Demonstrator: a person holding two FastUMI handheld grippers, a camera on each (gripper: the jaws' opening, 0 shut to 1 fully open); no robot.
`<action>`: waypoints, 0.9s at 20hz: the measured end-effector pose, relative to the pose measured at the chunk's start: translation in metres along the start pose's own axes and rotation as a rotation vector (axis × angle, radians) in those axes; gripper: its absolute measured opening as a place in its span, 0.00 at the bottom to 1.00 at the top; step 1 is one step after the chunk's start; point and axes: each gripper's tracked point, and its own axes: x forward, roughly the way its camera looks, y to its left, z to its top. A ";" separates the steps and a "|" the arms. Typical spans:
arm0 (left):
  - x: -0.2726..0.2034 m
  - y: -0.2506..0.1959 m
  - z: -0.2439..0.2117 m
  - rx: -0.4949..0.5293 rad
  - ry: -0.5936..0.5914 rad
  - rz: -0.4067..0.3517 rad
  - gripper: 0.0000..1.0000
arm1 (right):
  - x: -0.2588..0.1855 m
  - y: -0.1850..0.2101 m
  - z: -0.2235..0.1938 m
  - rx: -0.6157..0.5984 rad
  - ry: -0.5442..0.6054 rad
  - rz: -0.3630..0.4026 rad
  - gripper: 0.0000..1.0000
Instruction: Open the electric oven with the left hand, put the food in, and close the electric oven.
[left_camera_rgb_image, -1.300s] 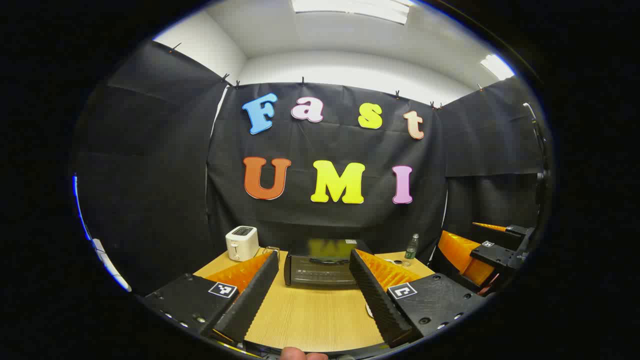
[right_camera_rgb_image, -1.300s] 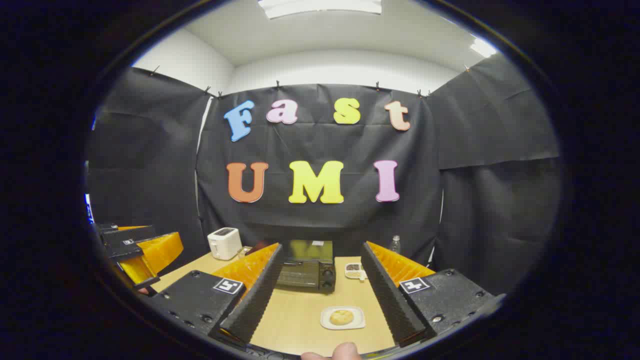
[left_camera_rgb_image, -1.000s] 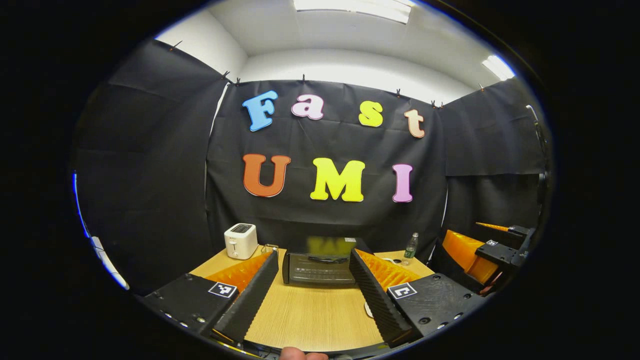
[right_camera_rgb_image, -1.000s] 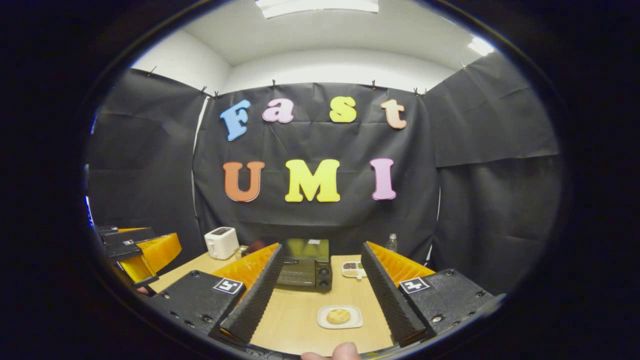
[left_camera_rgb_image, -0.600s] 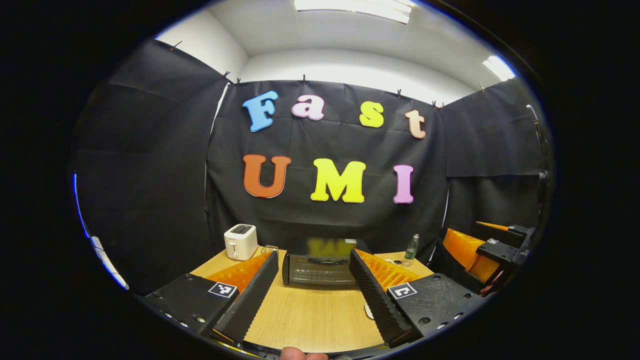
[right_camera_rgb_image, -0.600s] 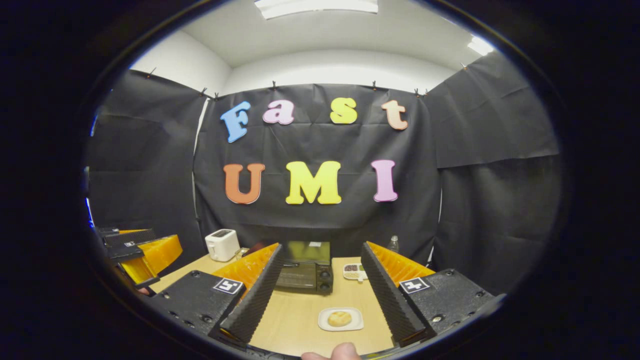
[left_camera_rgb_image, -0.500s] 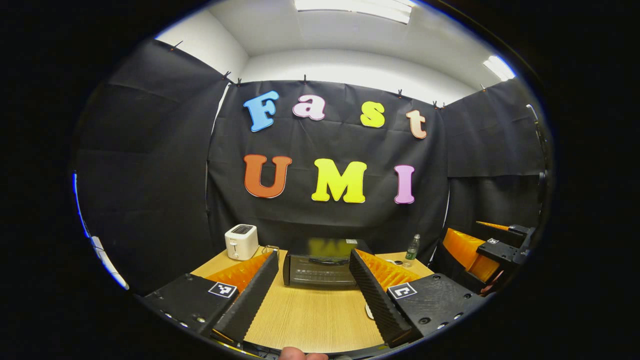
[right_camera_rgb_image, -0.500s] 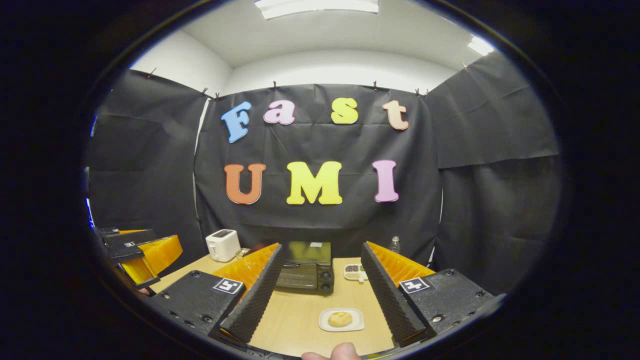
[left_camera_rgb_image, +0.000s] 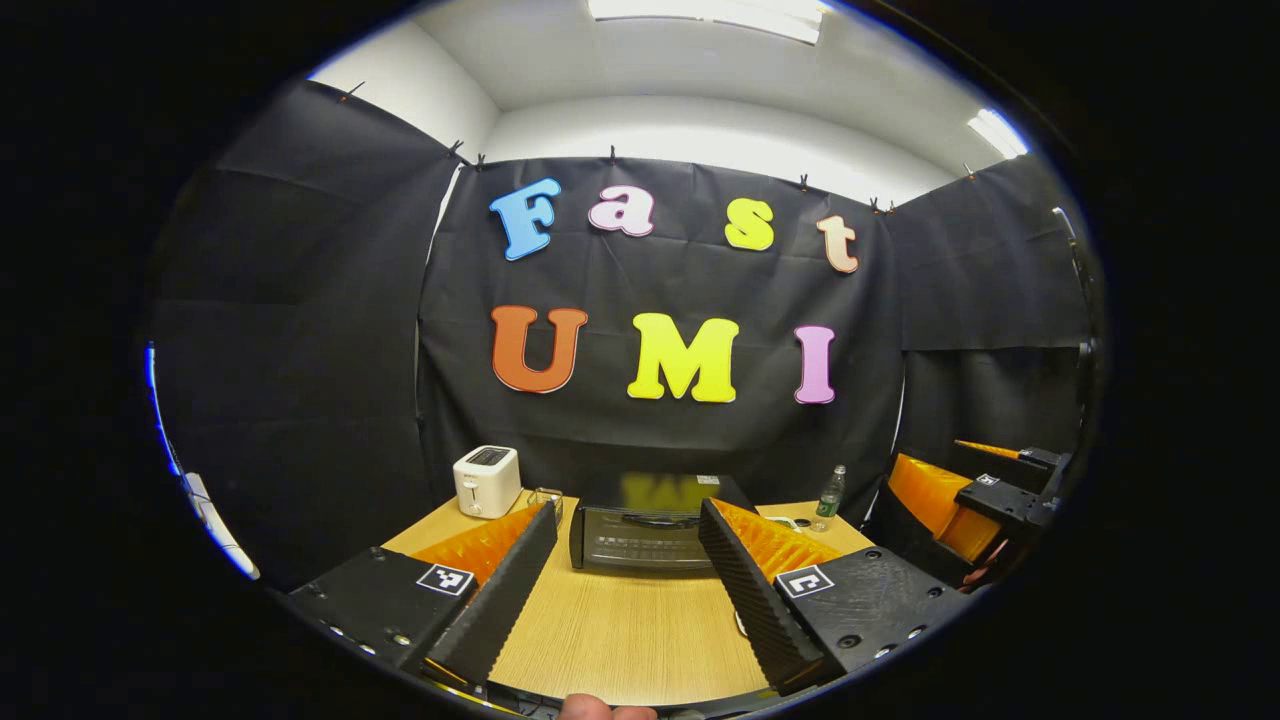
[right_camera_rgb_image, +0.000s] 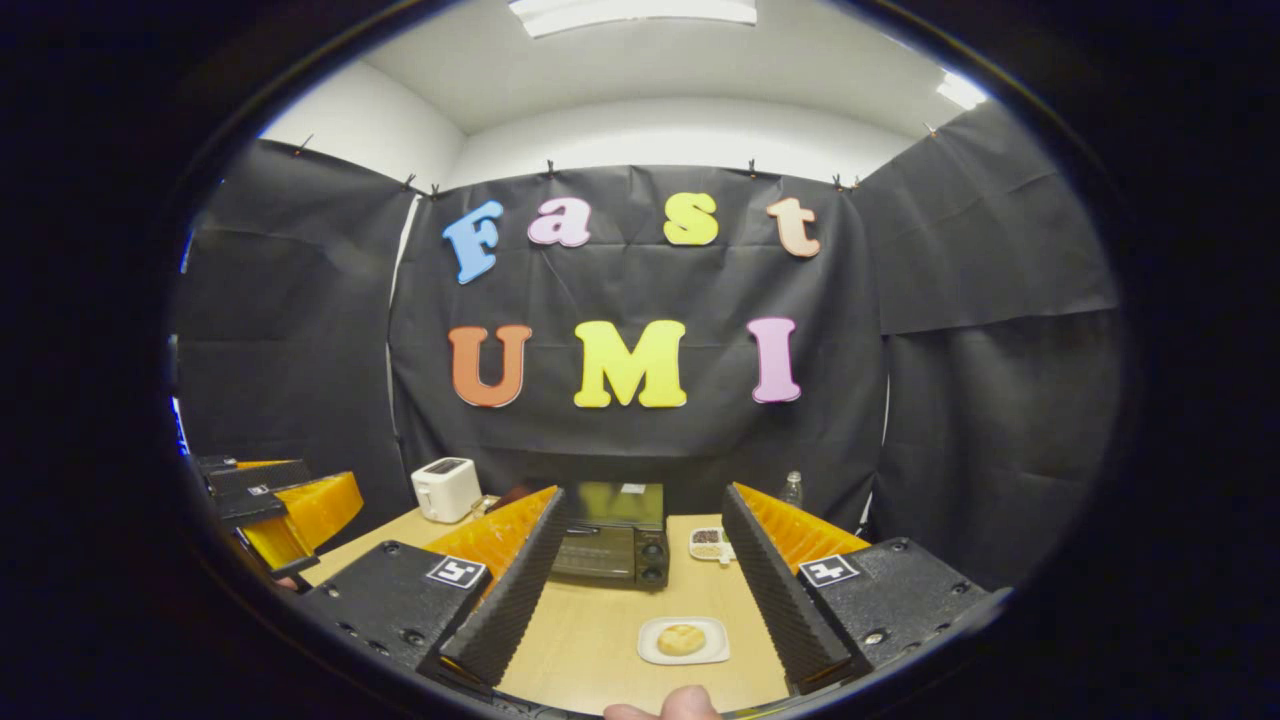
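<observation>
Oven door (left_camera_rgb_image: 640, 537) is sitting shut at the far middle of the wooden table (left_camera_rgb_image: 620, 630), its handle (left_camera_rgb_image: 660, 520) running across the top edge of the glass. Compared with a second ago almost nothing is changing — the left gripper view is tilting up only a touch, and the oven is staying the same way off, so the approach is hardly beginning. The left gripper (left_camera_rgb_image: 625, 575) is hovering over the near table, fingers spread wide apart and gripping nothing, pointing straight at the oven front. The right gripper (right_camera_rgb_image: 640, 580) is hanging low over the near edge, fingers likewise wide apart and empty. Between them, on the near table, a bun (right_camera_rgb_image: 682, 638) is lying on a small white plate (right_camera_rgb_image: 655, 653) — this is likely the food to go in. A white toaster (left_camera_rgb_image: 486, 482) is standing at the far left, a bottle (left_camera_rgb_image: 829, 497) at the far right, and a small dish of snacks (right_camera_rgb_image: 707, 542) just right of the oven. Judging from this, the first step — reaching for the handle — is not yet under way.
</observation>
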 end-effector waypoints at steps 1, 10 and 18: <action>0.001 0.000 -0.001 -0.002 0.001 0.003 0.83 | 0.001 -0.001 -0.002 -0.001 0.003 0.000 0.97; 0.010 -0.002 -0.024 -0.014 0.049 0.002 0.94 | 0.016 -0.011 -0.019 0.024 0.041 -0.023 0.97; 0.042 -0.007 -0.065 0.003 0.165 -0.039 0.94 | 0.031 -0.054 -0.046 0.027 0.126 -0.071 0.97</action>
